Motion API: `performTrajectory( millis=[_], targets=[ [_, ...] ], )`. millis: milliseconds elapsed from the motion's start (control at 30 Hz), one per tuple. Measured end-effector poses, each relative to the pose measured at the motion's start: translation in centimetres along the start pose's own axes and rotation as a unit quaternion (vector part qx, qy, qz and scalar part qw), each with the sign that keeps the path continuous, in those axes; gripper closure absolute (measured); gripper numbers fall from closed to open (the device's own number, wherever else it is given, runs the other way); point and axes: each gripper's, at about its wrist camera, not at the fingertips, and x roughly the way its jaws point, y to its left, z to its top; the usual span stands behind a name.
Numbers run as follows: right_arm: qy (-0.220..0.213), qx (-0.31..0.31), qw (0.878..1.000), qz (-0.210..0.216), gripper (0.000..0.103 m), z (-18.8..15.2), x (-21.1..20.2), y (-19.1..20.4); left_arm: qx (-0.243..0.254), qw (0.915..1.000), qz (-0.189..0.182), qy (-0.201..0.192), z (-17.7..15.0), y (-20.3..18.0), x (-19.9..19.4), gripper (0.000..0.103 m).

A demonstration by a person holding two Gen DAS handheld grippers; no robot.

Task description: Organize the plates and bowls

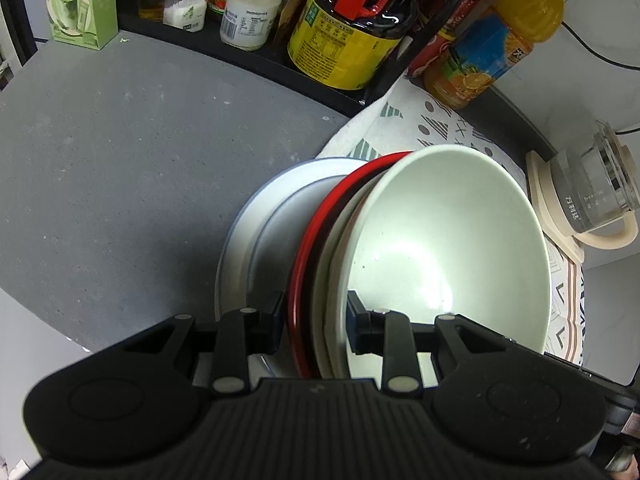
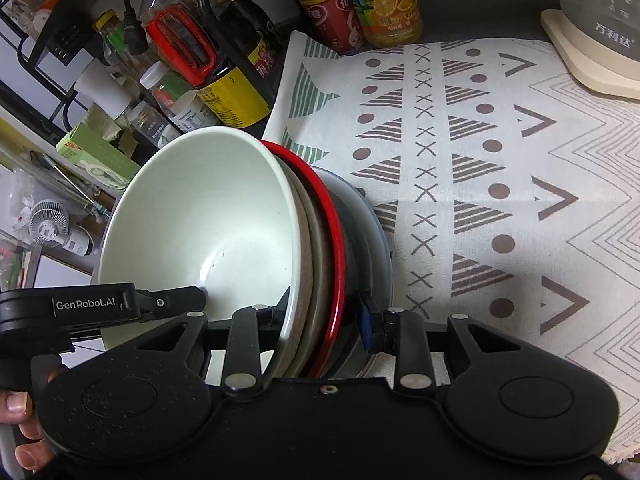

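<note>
Currently: nested stack (image 1: 400,248) — pale bowl, red dish, grey plates — held tilted above the patterned cloth (image 2: 500,168), left gripper (image 1: 316,320) and right gripper (image 2: 326,312) both clamped on its rims. Risk — inner pieces sliding out if tilt grows.

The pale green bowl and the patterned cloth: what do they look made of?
Pale green bowl: likely glazed ceramic or melamine, smooth and glossy, with a bright glare spot inside; which one is unclear. Patterned cloth: woven fabric, matte, printed with triangles and crosses, with a visible crease.
</note>
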Motion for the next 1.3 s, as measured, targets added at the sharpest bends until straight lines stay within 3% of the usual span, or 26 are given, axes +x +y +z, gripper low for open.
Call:
performTrajectory(
  millis=[300, 433, 467, 533, 600, 700, 1067, 1167, 1300],
  targets=[
    [0.009, 0.003, 1.0, 0.011, 0.064, 0.5, 0.9, 0.5, -0.013, 0.9999, 0.007, 0.004, 0.7, 0.5, 0.1, 0.074],
    [-0.001, 0.006, 1.0, 0.021, 0.061, 0.9, 0.7, 0.3, 0.009, 0.9998, 0.019, -0.005, 1.4, 0.3, 0.0, 0.071],
    [-0.004, 0.004, 1.0, 0.023, 0.053, 1.1, 0.6, 0.4, 0.014, 0.9997, 0.017, -0.006, 1.6, 0.3, -0.1, 0.07],
    [-0.009, 0.002, 1.0, 0.022, 0.037, 1.4, 0.5, 0.5, 0.016, 0.9998, 0.01, -0.005, 2.1, 0.4, -0.3, 0.064],
    [-0.02, -0.004, 1.0, 0.019, 0.028, 1.7, 0.3, 0.7, 0.024, 0.9995, 0.015, -0.011, 2.6, 0.2, -0.6, 0.042],
    [-0.022, 0.001, 1.0, 0.016, 0.023, 2.1, 0.5, 0.5, 0.034, 0.9988, 0.017, -0.031, 3.2, 0.1, -1.2, 0.016],
    [-0.063, 0.018, 0.998, -0.022, 0.006, 2.0, -1.5, -0.1, 0.067, 0.9966, 0.016, -0.045, 5.0, -0.7, -1.2, 0.014],
    [-0.091, 0.025, 0.995, -0.037, 0.0, 1.4, -3.0, -0.4, 0.075, 0.9953, 0.004, -0.062, 4.7, -1.0, -2.0, 0.008],
    [-0.118, 0.045, 0.991, -0.054, 0.0, 0.3, -5.0, -1.2, 0.096, 0.9924, -0.007, -0.076, 4.0, -1.8, -2.8, 0.0]
  ],
)
